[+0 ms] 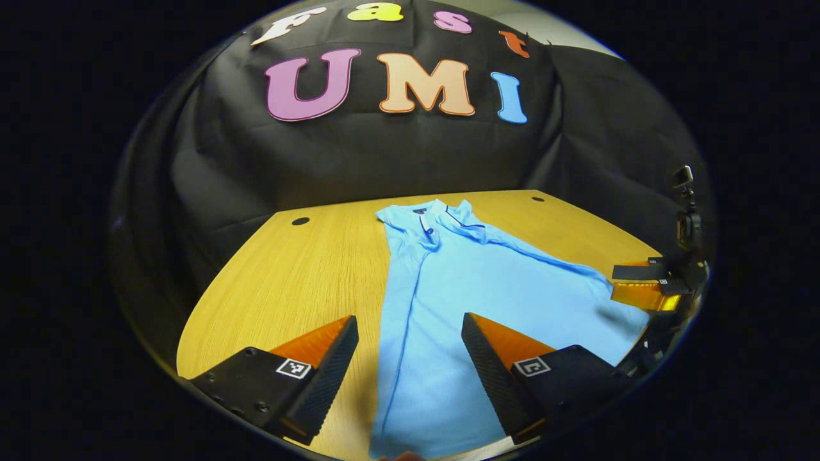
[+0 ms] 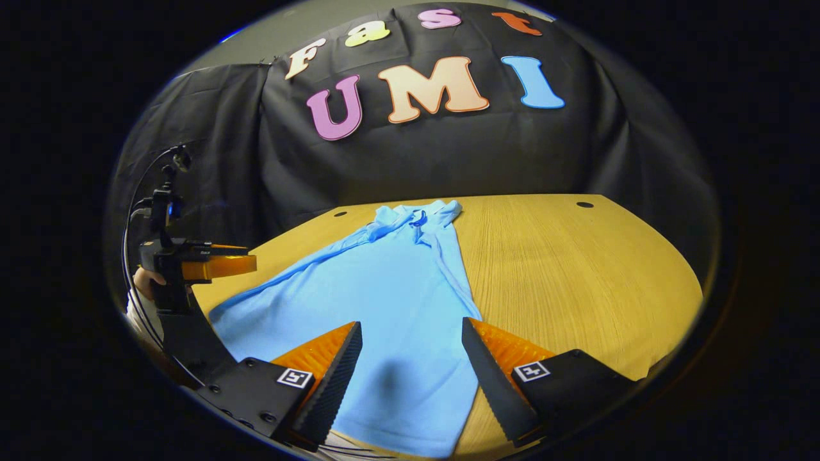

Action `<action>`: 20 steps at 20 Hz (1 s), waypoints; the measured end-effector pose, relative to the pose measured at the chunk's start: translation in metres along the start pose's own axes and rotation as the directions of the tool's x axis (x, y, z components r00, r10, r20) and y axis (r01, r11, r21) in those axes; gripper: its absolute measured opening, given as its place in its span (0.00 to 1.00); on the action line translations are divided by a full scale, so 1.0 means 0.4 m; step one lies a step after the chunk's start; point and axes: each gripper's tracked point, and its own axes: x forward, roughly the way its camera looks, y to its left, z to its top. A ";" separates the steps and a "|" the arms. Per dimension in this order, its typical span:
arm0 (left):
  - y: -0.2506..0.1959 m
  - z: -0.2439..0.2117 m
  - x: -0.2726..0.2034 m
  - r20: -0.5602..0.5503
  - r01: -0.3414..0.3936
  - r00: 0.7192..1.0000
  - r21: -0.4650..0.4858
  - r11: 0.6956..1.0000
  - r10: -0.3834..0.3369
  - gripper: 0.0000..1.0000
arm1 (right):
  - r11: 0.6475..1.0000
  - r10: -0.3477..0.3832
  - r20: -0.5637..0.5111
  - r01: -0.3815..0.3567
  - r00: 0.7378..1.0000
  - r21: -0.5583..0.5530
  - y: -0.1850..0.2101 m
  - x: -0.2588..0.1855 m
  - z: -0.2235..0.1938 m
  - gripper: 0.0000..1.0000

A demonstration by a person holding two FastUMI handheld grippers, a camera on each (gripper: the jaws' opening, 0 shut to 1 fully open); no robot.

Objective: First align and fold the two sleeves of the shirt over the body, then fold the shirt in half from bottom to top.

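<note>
You have one light-blue polo shirt [image 1: 487, 288] lying flat on one wooden table [image 1: 295, 275], with its one collar [image 1: 442, 218] at the far end of the table from you. You hold two grippers over the near end of that shirt, the left gripper [image 1: 410, 326] and the right gripper [image 2: 411, 333], each with two fingers spread apart. Count two round dark holes in the table, one hole [image 1: 300, 221] off the collar's left and the other hole [image 1: 537, 198] off its right.
</note>
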 end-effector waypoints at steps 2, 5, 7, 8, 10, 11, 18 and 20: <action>-0.017 -0.059 -0.041 -0.023 0.003 1.000 -0.010 1.000 -0.003 0.98 | 1.000 -0.018 -0.017 0.018 1.000 -0.023 -0.007 -0.034 -0.023 0.98; -0.028 -0.137 -0.082 -0.044 -0.001 0.999 -0.059 0.998 -0.002 0.98 | 0.997 -0.063 -0.032 0.061 0.998 -0.055 -0.020 -0.085 -0.051 0.98; -0.014 -0.167 -0.094 -0.048 -0.023 0.999 -0.094 0.995 0.019 0.98 | 0.994 -0.080 -0.039 0.077 0.996 -0.072 -0.013 -0.099 -0.072 0.98; 0.000 -0.174 -0.098 -0.047 -0.042 0.998 -0.104 0.994 0.037 0.98 | 0.992 -0.094 -0.046 0.090 0.994 -0.087 -0.015 -0.101 -0.088 0.98; 0.009 -0.186 -0.110 -0.045 -0.059 0.998 -0.114 0.992 0.054 0.99 | 0.985 -0.128 -0.041 0.123 0.991 -0.118 -0.021 -0.108 -0.102 0.98; 0.008 -0.192 -0.115 -0.045 -0.063 0.997 -0.113 0.992 0.059 0.97 | 0.984 -0.133 -0.050 0.126 0.990 -0.126 -0.017 -0.107 -0.114 0.98; -0.026 -0.234 -0.116 -0.055 -0.056 0.997 -0.120 0.991 0.050 0.95 | 0.989 -0.110 -0.073 0.103 0.991 -0.102 -0.003 -0.103 -0.149 0.96; -0.030 -0.240 -0.112 -0.053 -0.070 0.996 -0.101 0.992 0.065 0.96 | 0.990 -0.109 -0.066 0.103 0.992 -0.097 -0.002 -0.105 -0.150 0.95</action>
